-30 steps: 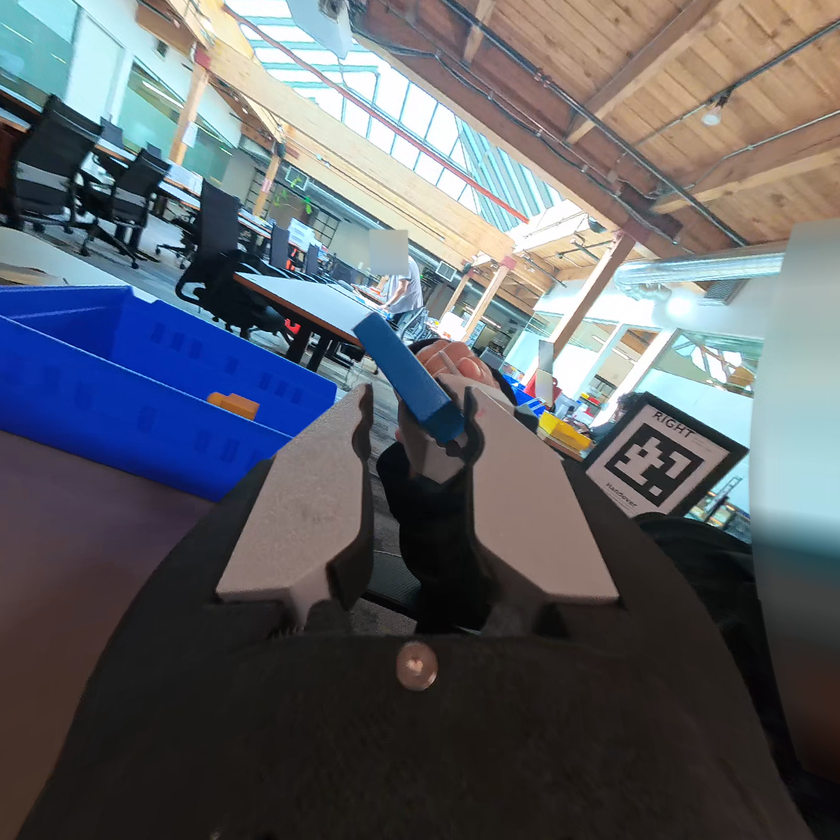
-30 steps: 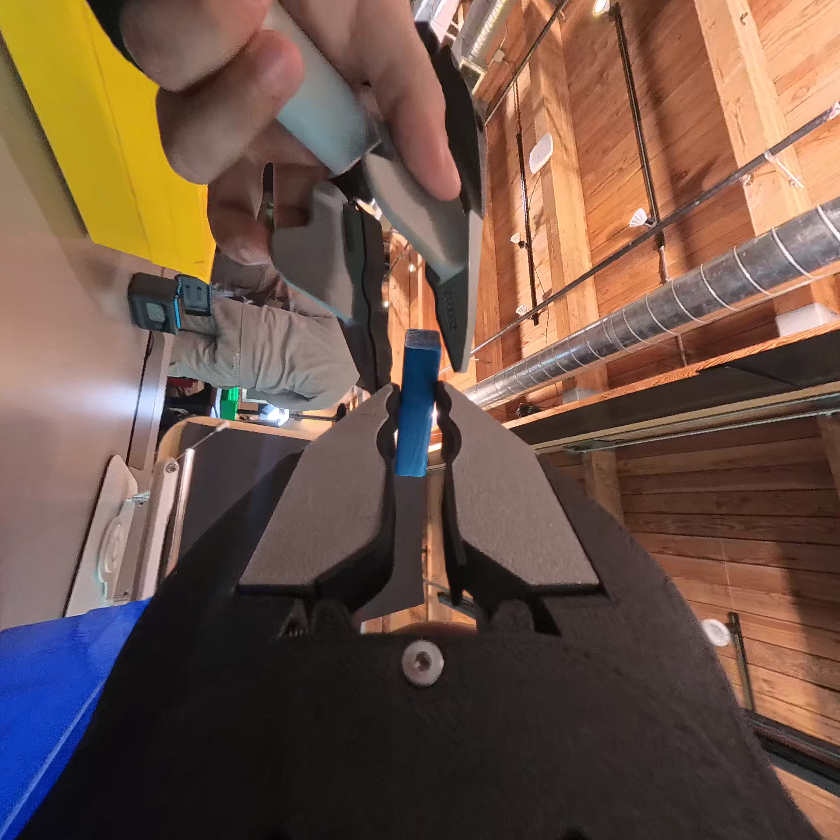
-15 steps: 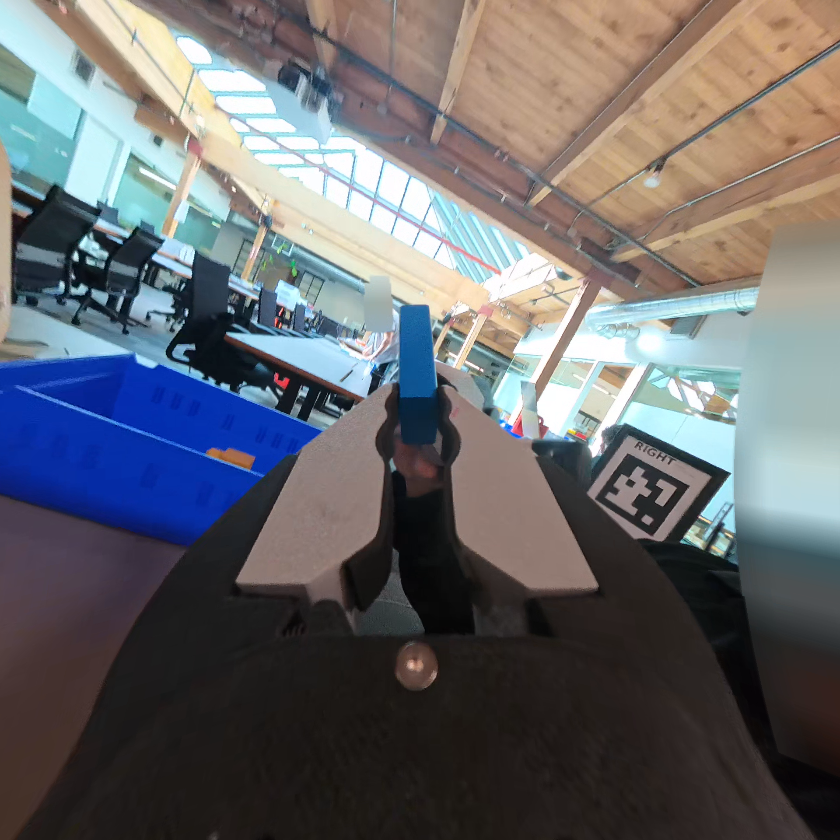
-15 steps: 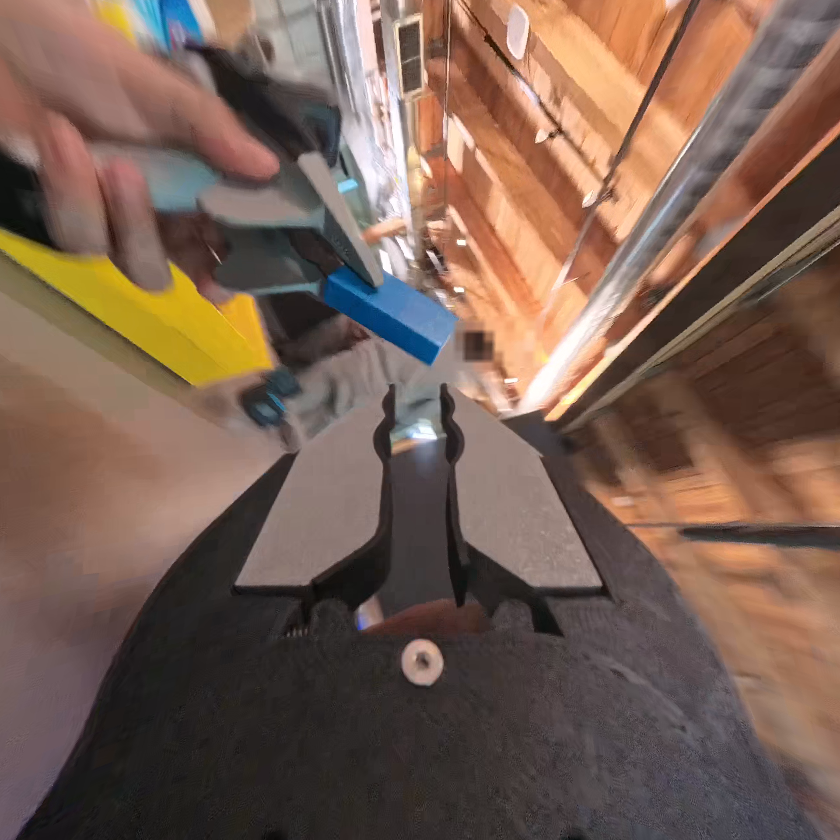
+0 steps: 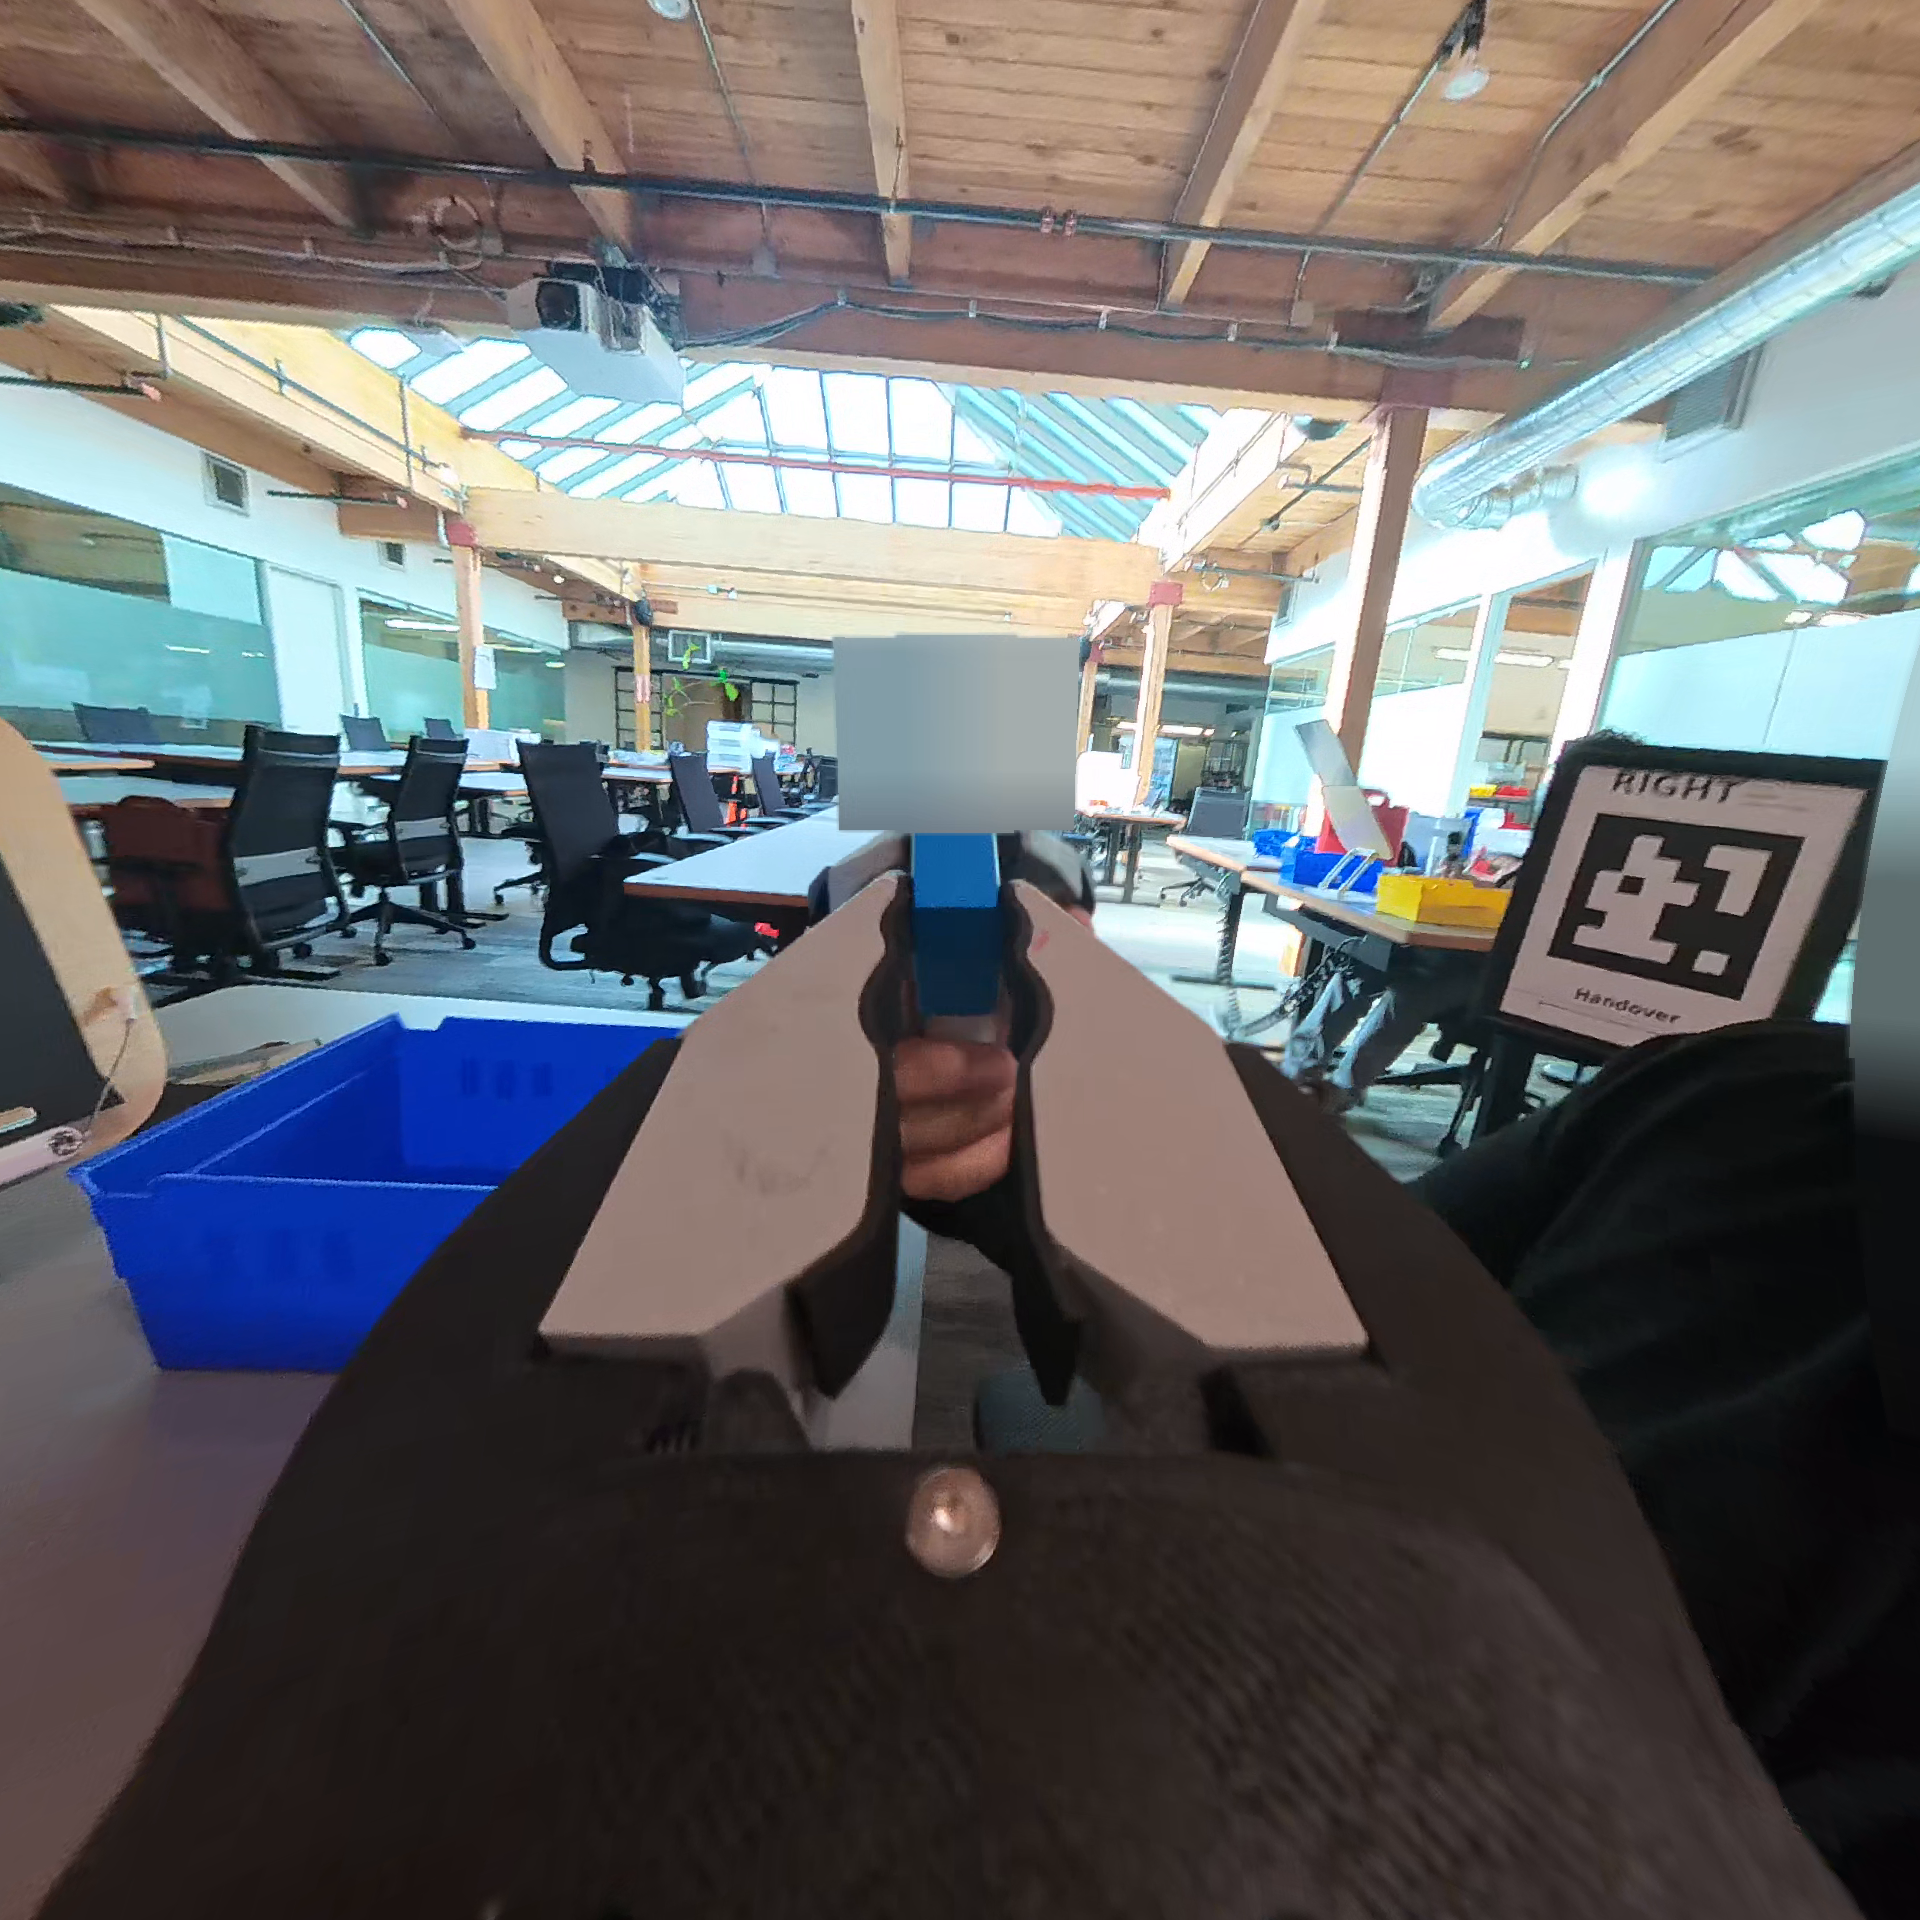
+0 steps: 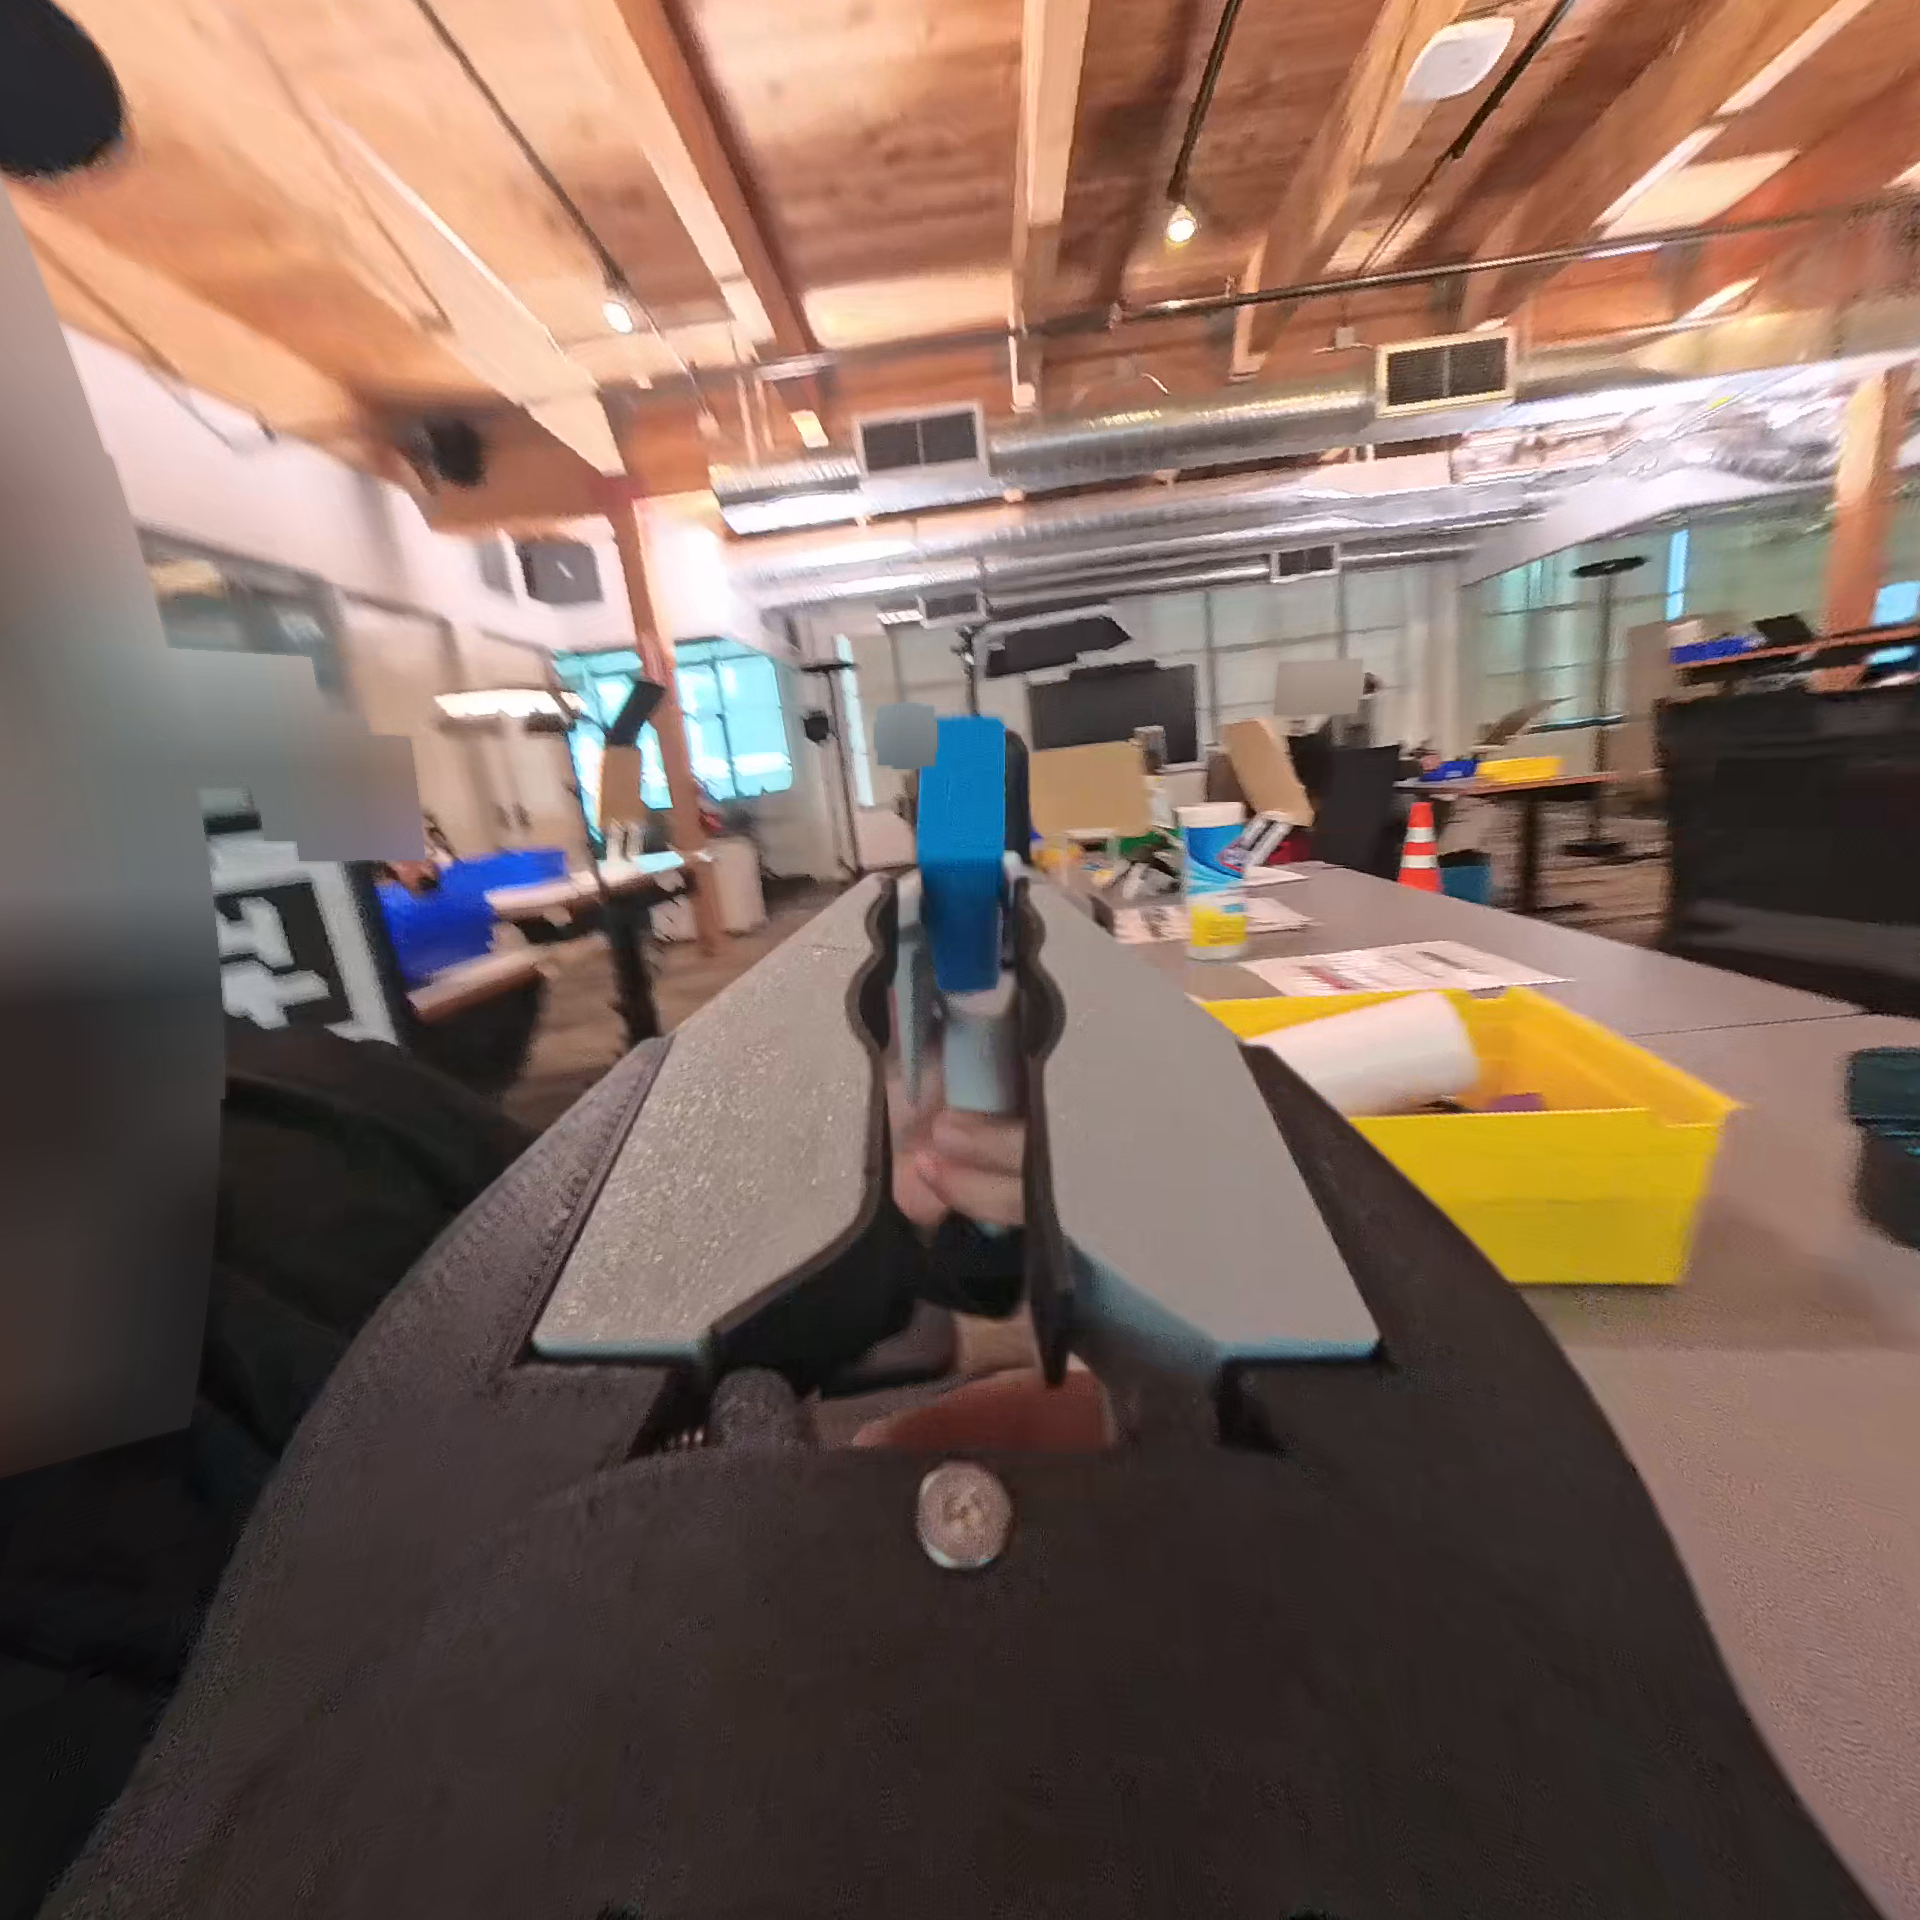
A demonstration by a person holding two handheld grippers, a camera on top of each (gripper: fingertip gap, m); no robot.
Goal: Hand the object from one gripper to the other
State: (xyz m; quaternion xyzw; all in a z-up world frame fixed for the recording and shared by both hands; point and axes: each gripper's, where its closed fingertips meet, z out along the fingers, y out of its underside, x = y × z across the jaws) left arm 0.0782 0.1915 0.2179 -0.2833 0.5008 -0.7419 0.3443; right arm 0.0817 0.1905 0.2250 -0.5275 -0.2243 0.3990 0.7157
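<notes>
Timber-ceilinged office behind: the blue block (image 5: 956, 935) stands upright in mid-air, clenched at its lower end by the left gripper (image 5: 954, 904). The right gripper (image 6: 954, 909) faces it, jaws slightly parted with slivers of gap either side. The handover seems mid-exchange. Next, one side must let go cleanly, above the bench (image 6: 1714, 1455) between the blue bin (image 5: 312, 1247) and the yellow bin (image 6: 1558, 1195).

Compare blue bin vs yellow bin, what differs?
Contents: the yellow bin holds a white roll and something purple; the blue bin shows nothing inside, though its floor is partly hidden. Side: the blue bin sits left of the left gripper, the yellow bin right of the right gripper. Both are open-topped plastic trays on tabletops.
</notes>
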